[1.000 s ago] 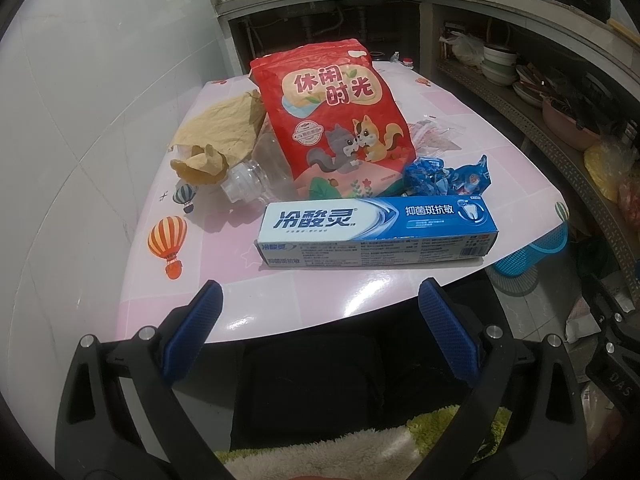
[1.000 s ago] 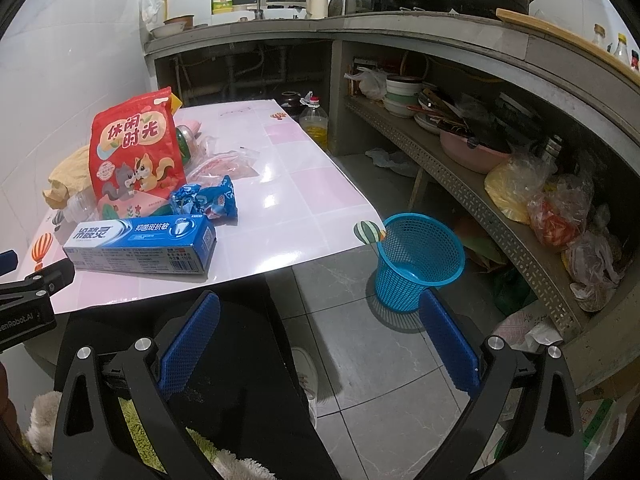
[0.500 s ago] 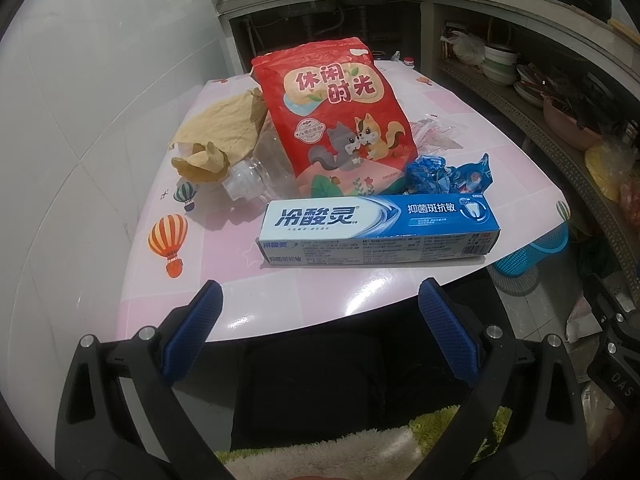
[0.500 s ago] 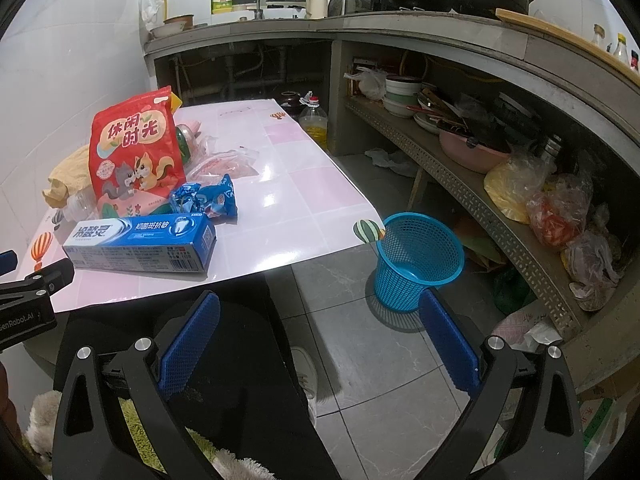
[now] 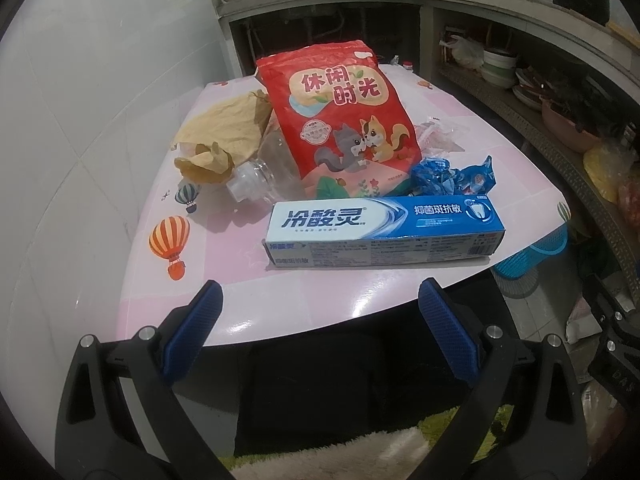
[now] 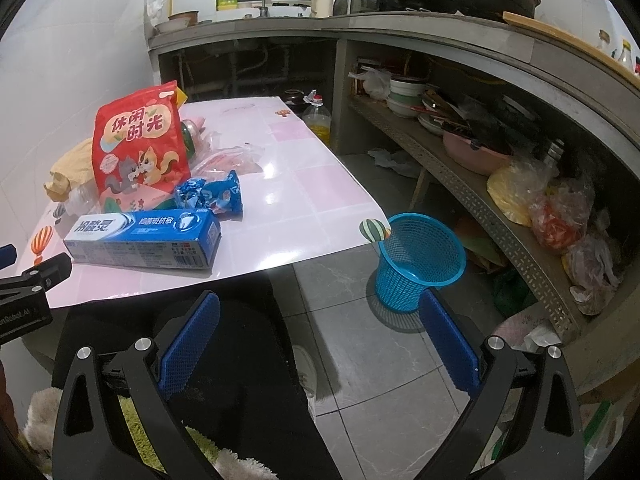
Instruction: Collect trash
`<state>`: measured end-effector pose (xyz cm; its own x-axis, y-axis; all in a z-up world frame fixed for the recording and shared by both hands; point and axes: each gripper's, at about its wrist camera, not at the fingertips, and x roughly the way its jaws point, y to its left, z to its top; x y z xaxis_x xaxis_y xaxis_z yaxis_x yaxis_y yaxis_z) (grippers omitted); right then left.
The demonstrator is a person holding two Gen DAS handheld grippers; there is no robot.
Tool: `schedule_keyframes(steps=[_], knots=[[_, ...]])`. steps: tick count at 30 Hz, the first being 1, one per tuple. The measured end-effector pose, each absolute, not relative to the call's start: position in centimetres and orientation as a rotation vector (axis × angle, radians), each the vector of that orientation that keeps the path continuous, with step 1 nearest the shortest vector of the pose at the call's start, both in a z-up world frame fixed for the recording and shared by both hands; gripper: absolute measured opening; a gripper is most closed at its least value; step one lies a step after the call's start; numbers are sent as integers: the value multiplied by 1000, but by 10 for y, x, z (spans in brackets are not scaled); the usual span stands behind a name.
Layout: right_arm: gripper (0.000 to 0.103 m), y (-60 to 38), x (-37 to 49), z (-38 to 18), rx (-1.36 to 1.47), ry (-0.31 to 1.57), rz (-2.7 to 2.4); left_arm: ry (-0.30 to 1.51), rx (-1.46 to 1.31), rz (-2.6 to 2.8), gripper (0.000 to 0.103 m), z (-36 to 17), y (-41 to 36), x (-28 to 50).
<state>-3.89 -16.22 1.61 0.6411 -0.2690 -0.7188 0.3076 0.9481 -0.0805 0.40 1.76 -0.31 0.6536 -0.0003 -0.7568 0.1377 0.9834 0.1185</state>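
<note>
A blue and white toothpaste box [image 5: 384, 228] [image 6: 144, 240] lies near the front edge of the pink table [image 5: 304, 300] [image 6: 312, 200]. Behind it stand a red snack bag [image 5: 340, 120] [image 6: 138, 144], a crumpled blue wrapper [image 5: 452, 176] [image 6: 210, 194], a clear plastic bottle [image 5: 260, 168] and a crumpled brown paper bag [image 5: 224, 136]. A blue mesh basket [image 6: 418, 260] [image 5: 532, 252] stands on the floor right of the table. My left gripper [image 5: 316, 332] hangs open just short of the table edge. My right gripper [image 6: 318, 344] is open over the floor, empty.
A clear plastic wrapper [image 6: 232, 160] lies behind the blue one. A person's dark trousers [image 6: 224, 360] fill the space under the table edge. A shelf [image 6: 500, 232] with bowls and plastic bags runs along the right. An oil bottle [image 6: 318, 120] stands on the floor beyond the table.
Both views have barely shifted; the left gripper has edged slightly toward the table. Both grippers remain open and nothing on the table has moved.
</note>
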Motion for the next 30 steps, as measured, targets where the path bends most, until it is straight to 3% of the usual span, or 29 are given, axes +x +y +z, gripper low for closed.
schedule_keyframes(steps=[10,18,26,30], knots=[[97,-158,-30,27,-45,726,-313,838,137,-112,94,-9,44,15],[97,-154,-9,37,-62,700,-224,722,35,-374,94,0,59,20],[97,-158,9,30,45,781,-145,625,317,-676,94,2,17,39],[97,-161,10,23,62,811,-143,688,349,-748,94,-10,2,68]])
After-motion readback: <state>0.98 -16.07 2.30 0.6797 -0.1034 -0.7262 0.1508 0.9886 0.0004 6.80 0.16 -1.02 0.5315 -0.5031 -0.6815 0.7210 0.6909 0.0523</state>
